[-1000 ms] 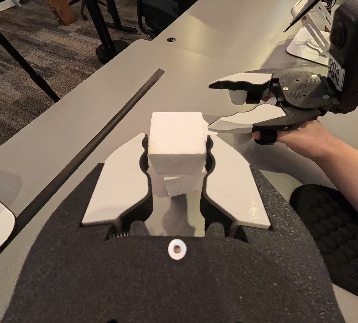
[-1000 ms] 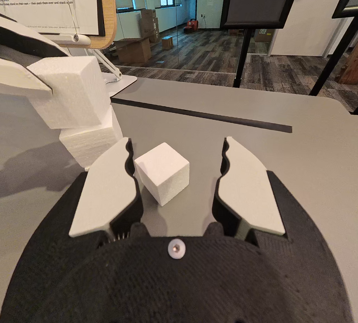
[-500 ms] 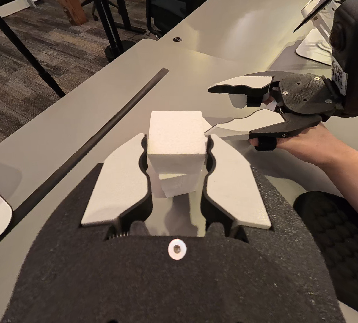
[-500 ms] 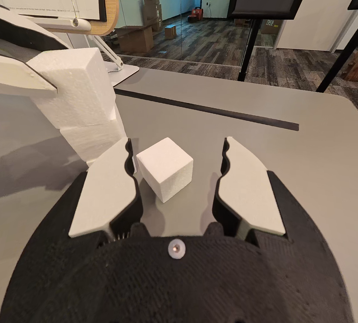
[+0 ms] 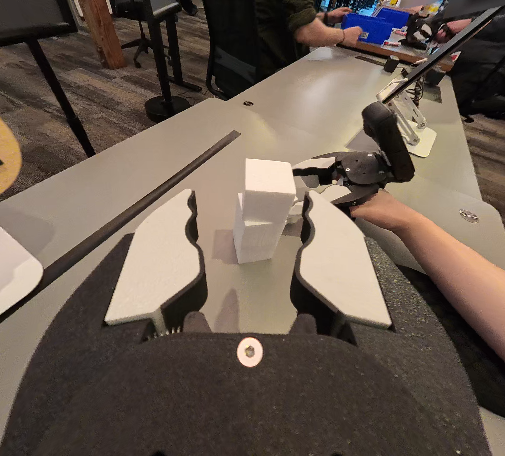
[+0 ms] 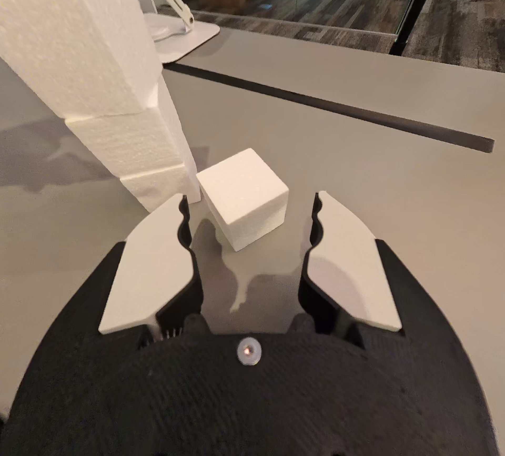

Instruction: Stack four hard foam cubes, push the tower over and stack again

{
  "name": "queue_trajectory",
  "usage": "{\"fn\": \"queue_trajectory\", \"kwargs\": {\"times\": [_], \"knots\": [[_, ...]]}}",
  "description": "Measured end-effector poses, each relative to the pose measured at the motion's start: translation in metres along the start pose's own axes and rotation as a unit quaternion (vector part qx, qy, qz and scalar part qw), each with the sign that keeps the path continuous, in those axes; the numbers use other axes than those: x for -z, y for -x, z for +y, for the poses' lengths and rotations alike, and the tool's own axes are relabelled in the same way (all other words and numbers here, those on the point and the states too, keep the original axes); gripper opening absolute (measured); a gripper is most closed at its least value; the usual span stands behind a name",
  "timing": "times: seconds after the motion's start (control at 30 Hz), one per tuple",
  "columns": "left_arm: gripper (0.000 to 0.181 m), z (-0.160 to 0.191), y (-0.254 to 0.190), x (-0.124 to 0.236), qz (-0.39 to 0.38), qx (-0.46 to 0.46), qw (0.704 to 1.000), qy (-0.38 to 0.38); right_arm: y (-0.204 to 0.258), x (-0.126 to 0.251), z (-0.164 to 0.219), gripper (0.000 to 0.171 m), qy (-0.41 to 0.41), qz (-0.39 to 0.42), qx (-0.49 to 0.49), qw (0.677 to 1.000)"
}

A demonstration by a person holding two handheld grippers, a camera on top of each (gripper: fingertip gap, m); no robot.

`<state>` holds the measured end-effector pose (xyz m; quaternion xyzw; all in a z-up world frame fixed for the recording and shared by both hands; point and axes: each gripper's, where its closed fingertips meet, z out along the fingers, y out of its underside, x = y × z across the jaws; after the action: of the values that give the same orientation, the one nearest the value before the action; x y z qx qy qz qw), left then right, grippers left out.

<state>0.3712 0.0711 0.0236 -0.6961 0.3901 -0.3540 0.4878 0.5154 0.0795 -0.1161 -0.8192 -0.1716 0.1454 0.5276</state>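
Foam cubes [image 6: 90, 93] stood three high at the frame's upper left, top one skewed. The loose cube [image 6: 243, 198] touched the tower's base, before the spread right gripper [image 6: 250, 220]. Closing there risked nudging the tower over. The left gripper [image 5: 250, 217] also gaped, holding nothing.

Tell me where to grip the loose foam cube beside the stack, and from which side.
Grip the loose cube on its two upright side faces, coming straight on with the right gripper, already open before it. The cube sits turned, a corner edge toward the fingers, so twist to meet flat faces. Keep clear of the stack, close on its left.
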Motion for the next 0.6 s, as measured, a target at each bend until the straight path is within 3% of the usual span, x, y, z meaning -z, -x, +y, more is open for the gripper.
{"fn": "queue_trajectory", "kwargs": {"times": [0.17, 0.33, 0.6], "knots": [[0.073, -0.002, 0.008, 0.019, 0.017, 0.008, 1.0, 0.005, -0.001, -0.009, 0.01, 0.082, 0.045, -0.01, -0.013, 0.999], [0.072, -0.004, 0.011, 0.032, 0.022, 0.003, 1.0, 0.006, 0.006, -0.018, 0.025, 0.06, 0.107, -0.012, 0.019, 0.994], [0.067, -0.015, 0.017, 0.06, 0.036, 0.041, 0.998, -0.024, -0.023, 0.009, 0.02, 0.06, 0.074, 0.061, -0.057, 0.994]]}}
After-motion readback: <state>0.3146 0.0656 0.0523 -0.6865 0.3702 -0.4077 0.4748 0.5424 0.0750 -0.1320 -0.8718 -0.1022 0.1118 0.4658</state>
